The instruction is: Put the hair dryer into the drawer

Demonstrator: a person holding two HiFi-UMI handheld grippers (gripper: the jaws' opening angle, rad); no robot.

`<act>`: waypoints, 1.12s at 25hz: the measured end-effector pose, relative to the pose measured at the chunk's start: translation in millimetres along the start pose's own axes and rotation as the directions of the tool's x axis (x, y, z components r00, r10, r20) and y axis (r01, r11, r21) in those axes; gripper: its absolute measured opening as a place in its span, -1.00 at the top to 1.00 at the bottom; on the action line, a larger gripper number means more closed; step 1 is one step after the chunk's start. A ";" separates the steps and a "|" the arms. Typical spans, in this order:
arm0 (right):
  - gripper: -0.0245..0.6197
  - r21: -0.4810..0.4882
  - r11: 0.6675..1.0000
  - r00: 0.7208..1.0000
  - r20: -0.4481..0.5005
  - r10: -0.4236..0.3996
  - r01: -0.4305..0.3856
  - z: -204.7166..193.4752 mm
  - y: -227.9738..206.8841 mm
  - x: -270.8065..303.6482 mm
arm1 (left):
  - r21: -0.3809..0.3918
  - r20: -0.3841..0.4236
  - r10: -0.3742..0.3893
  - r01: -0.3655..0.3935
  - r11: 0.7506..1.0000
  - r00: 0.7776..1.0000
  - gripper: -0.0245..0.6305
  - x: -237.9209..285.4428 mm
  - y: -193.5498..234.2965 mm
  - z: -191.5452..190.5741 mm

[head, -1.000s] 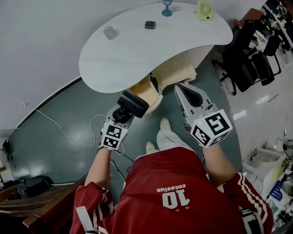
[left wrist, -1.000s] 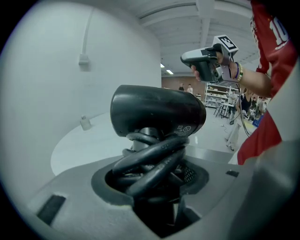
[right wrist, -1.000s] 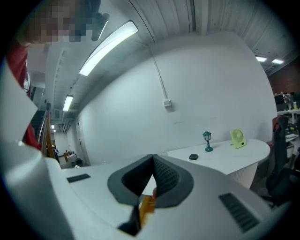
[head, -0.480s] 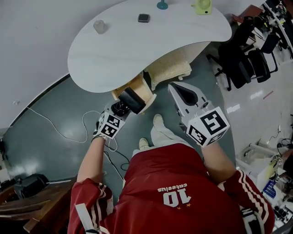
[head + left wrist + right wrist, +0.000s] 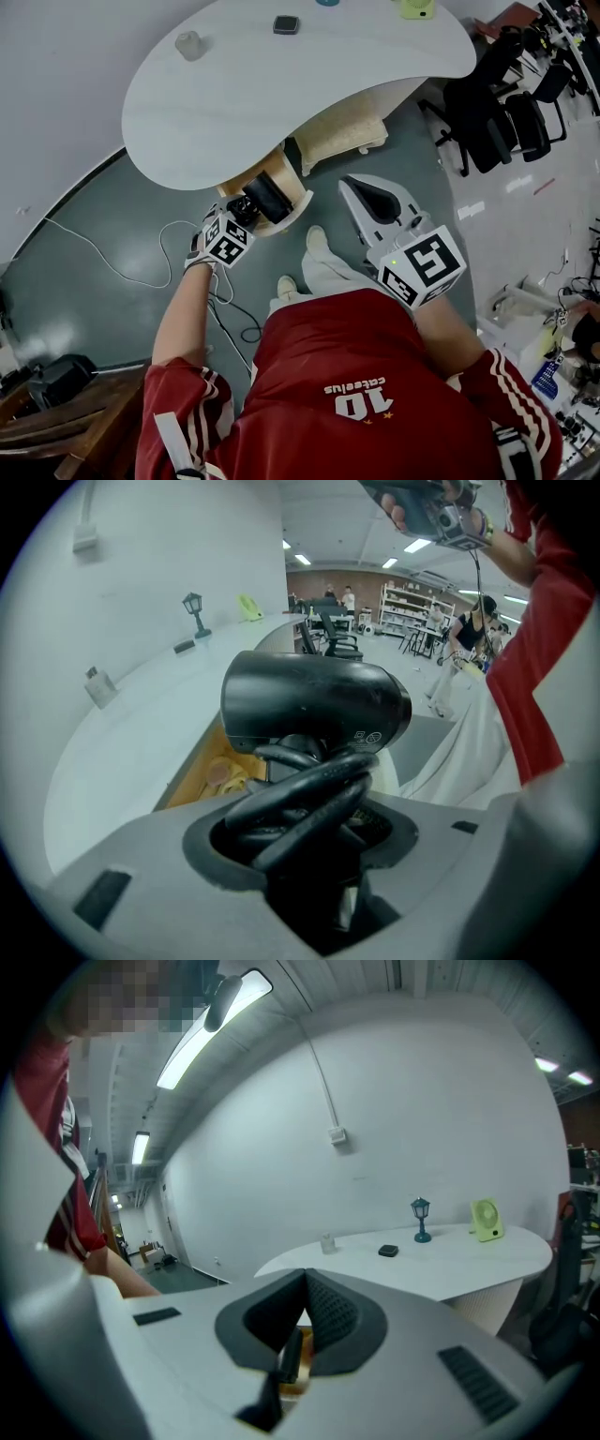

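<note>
Drawer (image 5: 190, 782) contents (image 5: 223, 774): left gripper view only

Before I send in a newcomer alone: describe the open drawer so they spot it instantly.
Find the big white curved table. Under its near edge juts the drawer, pulled open, a black hair dryer just above it; only it shows yellowish wood inside, unlike the pale textured base beside it.

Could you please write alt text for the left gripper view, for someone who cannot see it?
The left gripper holds a black hair dryer in its jaws by the handle and looped cord, above an open wooden drawer under a curved white table.
</note>
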State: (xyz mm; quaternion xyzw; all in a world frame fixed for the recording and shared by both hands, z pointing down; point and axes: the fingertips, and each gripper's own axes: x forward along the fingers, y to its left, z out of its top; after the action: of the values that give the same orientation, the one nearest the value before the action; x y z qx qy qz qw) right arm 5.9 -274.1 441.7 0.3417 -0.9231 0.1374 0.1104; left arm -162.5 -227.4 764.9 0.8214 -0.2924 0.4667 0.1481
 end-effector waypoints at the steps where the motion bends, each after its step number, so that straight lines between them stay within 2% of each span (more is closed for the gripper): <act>1: 0.90 -0.004 1.000 1.000 -0.004 0.002 -0.002 -1.8 -0.6 0.4 | 0.003 -0.014 0.002 -0.002 1.000 1.000 0.18 4.2 1.9 -1.5; 6: 0.91 -0.003 1.000 1.000 -0.024 0.006 -0.006 -10.8 -5.6 5.0 | -0.019 -0.062 0.021 -0.022 1.000 0.998 0.17 22.8 12.1 -7.4; 11: 0.91 -0.002 1.000 0.999 -0.042 0.007 -0.007 -18.6 -10.5 9.0 | 0.026 -0.129 0.074 -0.071 0.997 0.989 0.17 41.7 23.6 -17.2; 23: 0.90 -0.010 1.000 0.997 -0.075 -0.009 0.008 -33.4 -19.5 7.9 | -0.110 -0.222 0.011 -0.036 0.993 0.975 0.17 75.0 25.6 -34.9; 28: 0.90 0.017 1.000 0.997 -0.077 -0.012 0.014 -34.9 -24.8 9.1 | -0.181 -0.265 -0.013 -0.036 0.983 0.964 0.16 88.2 28.1 -40.7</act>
State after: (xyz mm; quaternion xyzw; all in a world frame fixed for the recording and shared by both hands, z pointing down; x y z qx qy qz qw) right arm 19.4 -286.2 481.6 0.3431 -0.9148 0.1575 0.1437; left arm -172.9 -258.6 860.5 0.7328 -0.3166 0.5441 0.2584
